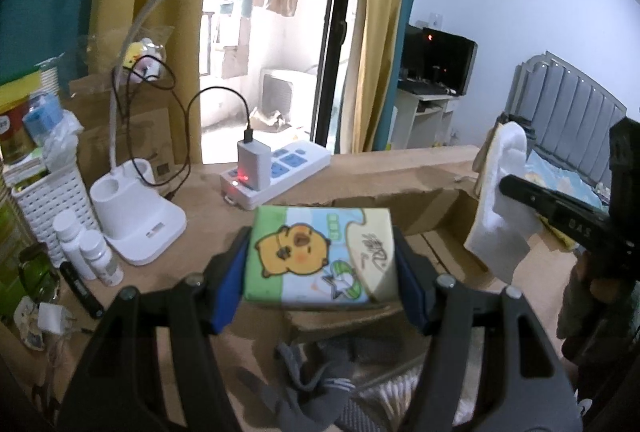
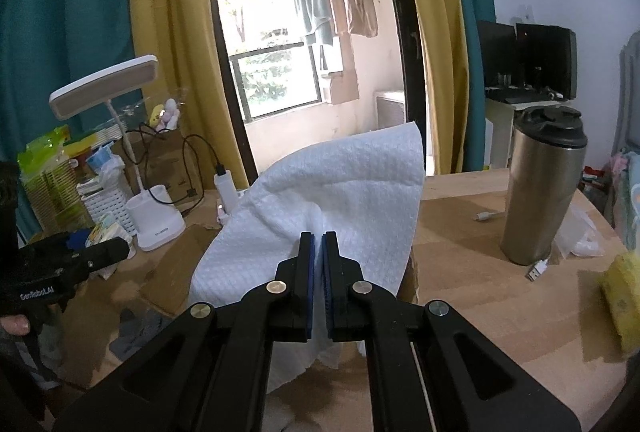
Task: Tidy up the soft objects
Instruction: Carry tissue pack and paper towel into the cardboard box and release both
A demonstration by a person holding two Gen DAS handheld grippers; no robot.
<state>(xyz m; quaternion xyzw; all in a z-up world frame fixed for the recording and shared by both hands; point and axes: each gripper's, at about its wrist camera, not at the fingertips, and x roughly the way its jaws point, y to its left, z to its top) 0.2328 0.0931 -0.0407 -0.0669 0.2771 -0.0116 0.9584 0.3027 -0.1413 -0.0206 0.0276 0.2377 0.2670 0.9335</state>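
Tissue pack [image 1: 320, 256], soft, squarish, printed with a yellow cartoon animal, sits clamped between the blue pads of the left gripper [image 1: 320, 264], jaws about half open against its two sides. It hangs above an open cardboard box [image 1: 400, 200], whose torn brown rim runs from 10 to 2 o'clock of the pack. Grey fabric [image 1: 316, 384] lies in the box at 6 o'clock.

White cloth [image 2: 332, 192], waffle-textured and limp, is pinched in the right gripper [image 2: 318, 272], jaws closed tight on a fold; the rest of the cloth drapes up and forward.

Obstructions on the wooden table [image 2: 480, 312]: a white power strip [image 1: 280, 172] with a plugged charger at 11 o'clock of the pack, just beyond the box rim; a white desk lamp [image 1: 140, 216] at 9 o'clock, its flat head overhanging; white bottles [image 1: 88, 252] and a lattice basket [image 1: 48, 200] farther left. A steel tumbler [image 2: 540, 188] with a black lid stands upright at 3 o'clock of the cloth, a USB plug [image 2: 538, 270] at its foot. The table between cloth and tumbler is bare.
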